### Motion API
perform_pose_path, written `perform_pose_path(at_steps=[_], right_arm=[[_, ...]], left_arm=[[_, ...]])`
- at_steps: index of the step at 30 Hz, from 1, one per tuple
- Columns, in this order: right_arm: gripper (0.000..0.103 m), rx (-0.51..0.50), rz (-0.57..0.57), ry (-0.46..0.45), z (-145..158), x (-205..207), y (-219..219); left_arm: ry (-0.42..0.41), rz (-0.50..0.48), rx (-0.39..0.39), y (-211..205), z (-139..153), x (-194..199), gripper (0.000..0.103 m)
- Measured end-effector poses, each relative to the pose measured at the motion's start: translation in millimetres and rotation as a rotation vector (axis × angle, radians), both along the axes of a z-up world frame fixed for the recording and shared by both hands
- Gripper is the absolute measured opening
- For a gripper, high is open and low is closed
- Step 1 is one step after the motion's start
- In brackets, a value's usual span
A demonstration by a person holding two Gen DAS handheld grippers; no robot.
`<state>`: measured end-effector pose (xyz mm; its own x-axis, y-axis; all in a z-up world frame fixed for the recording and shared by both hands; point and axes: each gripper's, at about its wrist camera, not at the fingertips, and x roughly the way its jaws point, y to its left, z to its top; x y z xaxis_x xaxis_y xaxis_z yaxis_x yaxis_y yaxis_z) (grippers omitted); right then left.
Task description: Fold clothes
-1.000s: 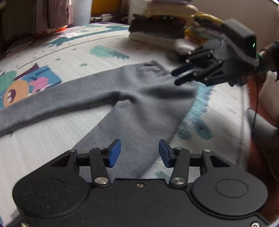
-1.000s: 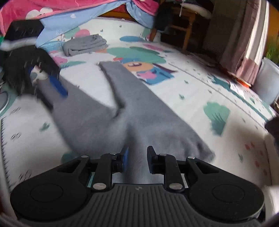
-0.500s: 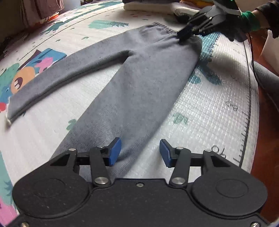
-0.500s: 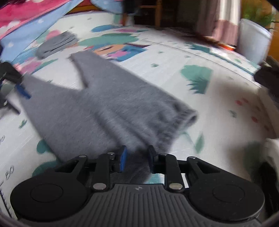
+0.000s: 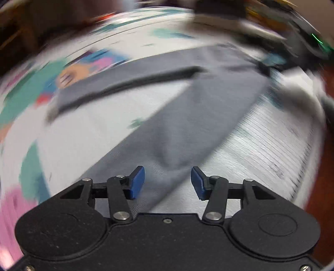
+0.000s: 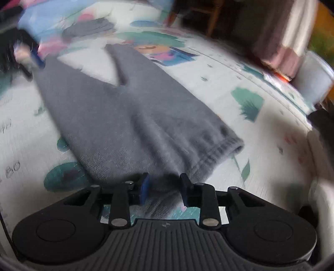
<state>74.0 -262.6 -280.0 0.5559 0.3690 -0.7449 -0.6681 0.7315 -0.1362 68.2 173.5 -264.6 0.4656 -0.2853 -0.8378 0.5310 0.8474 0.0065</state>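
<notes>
The grey sweatpants (image 6: 133,116) lie flat on a printed play mat (image 6: 246,150), legs spread in a V. Seen from the right hand-held gripper (image 6: 163,187), the waistband (image 6: 217,152) sits right at its fingertips and the legs run away from it up the frame, so the long axis of the garment points straight ahead of this hand. Its jaws are opening, with a fold of waistband cloth between the blue pads; whether the pads press on it cannot be told for certain, though they seem parted from it.

From the left hand-held gripper (image 5: 168,181), the nearer leg (image 5: 187,129) starts between and just ahead of the fingertips and climbs diagonally to the upper right, toward the waist, where the other gripper shows as a dark blur. Its jaws are opening too, well apart, cloth lying under them but not pinched. This hand is the one nearer the cuffs; the right is nearer the waist. A lengthwise fold would probably bring one leg across onto the other.

The mat carries cartoon figures and teal patches. Beyond it: a small grey bundle (image 6: 89,29), curtains (image 6: 288,35), and a stack of folded clothes (image 5: 250,12), heavily blurred.
</notes>
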Motion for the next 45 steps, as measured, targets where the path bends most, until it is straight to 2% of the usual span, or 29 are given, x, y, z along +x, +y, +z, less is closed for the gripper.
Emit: perform_pose_path(at_steps=[1, 3, 6, 8, 9, 10, 12, 14, 16, 18, 21, 23, 24, 25, 27, 29, 31, 33, 35, 37, 41, 45], right_arm=[[0.032, -0.006, -0.021, 0.020, 5, 1, -1], [0.032, -0.013, -0.044, 0.052, 10, -2, -2], [0.034, -0.039, -0.047, 0.071, 10, -7, -5], [0.034, -0.046, -0.061, 0.074, 11, -9, -5], [0.034, -0.040, -0.078, 0.079, 10, -8, -3], [0.034, -0.034, -0.094, 0.084, 10, -7, -1], [0.034, -0.029, -0.088, 0.063, 15, -11, 5], [0.034, -0.026, -0.068, 0.037, 20, -17, 11], [0.032, -0.030, -0.021, 0.018, 20, -22, 19], [0.032, -0.035, 0.030, -0.002, 18, -28, 26], [0.032, -0.033, 0.022, 0.008, 10, -23, 29], [0.035, 0.018, -0.026, 0.074, 2, -12, 17], [0.035, 0.067, -0.039, 0.102, 0, -7, 8], [0.034, 0.084, -0.047, 0.120, 0, -5, 3], [0.034, 0.078, -0.045, 0.119, 8, -4, 2], [0.037, 0.063, -0.006, 0.063, 20, -13, 3], [0.037, 0.015, 0.074, 0.003, 28, -26, 4], [0.037, -0.077, 0.178, -0.047, 28, -42, 5], [0.035, -0.193, 0.277, -0.098, 22, -58, 7], [0.035, -0.264, 0.320, -0.127, 16, -66, 6], [0.032, -0.360, 0.378, -0.179, 8, -75, 6], [0.032, -0.413, 0.450, -0.232, 2, -77, 15]], left_arm=[[0.007, 0.035, -0.045, 9, 0, 1, 0.052], [0.004, 0.088, -0.047, 16, 7, 5, 0.050], [-0.098, 0.063, -0.072, 15, 16, 11, 0.050], [-0.054, 0.192, -0.091, 34, 8, 27, 0.050], [-0.029, 0.261, -0.101, 44, 3, 36, 0.053], [-0.004, 0.329, -0.111, 55, -1, 44, 0.043], [-0.049, 0.466, -0.119, 74, 11, 43, 0.040], [-0.081, 0.502, -0.169, 88, 18, 34, 0.040], [-0.096, 0.459, -0.183, 88, 16, 26, 0.040], [-0.115, 0.346, -0.162, 72, 14, 19, 0.040], [-0.141, 0.207, -0.192, 51, 8, 16, 0.040], [-0.083, 0.207, -0.173, 44, -5, 27, 0.043], [-0.033, 0.251, -0.166, 49, -16, 32, 0.044], [-0.025, 0.273, -0.178, 53, -14, 32, 0.045], [-0.021, 0.310, -0.206, 60, -7, 33, 0.044], [-0.082, 0.228, -0.169, 54, 7, 21, 0.047], [-0.134, 0.100, -0.098, 41, 16, 5, 0.047], [-0.188, -0.067, 0.023, 25, 17, -13, 0.047], [-0.260, -0.248, 0.197, 10, 9, -36, 0.047], [-0.312, -0.380, 0.345, -1, -4, -52, 0.047], [-0.333, -0.511, 0.493, -3, -26, -64, 0.046], [-0.329, -0.507, 0.501, -1, -28, -61, 0.045]])
